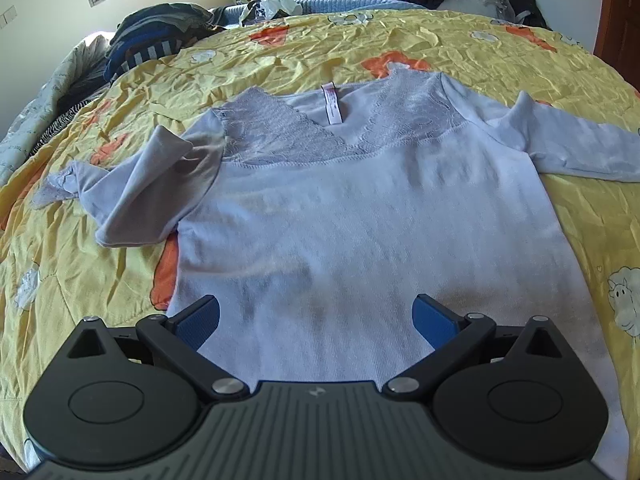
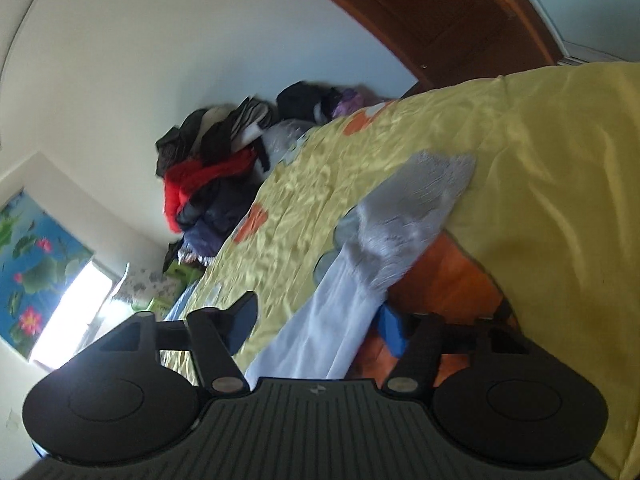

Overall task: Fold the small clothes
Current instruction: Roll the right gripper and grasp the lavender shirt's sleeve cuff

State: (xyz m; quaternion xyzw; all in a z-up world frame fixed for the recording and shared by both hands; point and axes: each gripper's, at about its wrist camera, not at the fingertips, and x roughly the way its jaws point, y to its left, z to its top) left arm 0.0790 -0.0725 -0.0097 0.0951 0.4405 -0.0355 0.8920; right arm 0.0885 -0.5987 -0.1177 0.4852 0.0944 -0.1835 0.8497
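Looking along my left gripper, I see the pale lavender long-sleeved top with a grey lace yoke spread flat on the yellow quilt with orange flowers and sheep, near its front edge, one sleeve crumpled at the quilt's left side, and the blue-padded jaws stand released over the hem. My right gripper, rolled sideways, has the other sleeve's lace cuff between its jaws, though the pads are not pressing on it.
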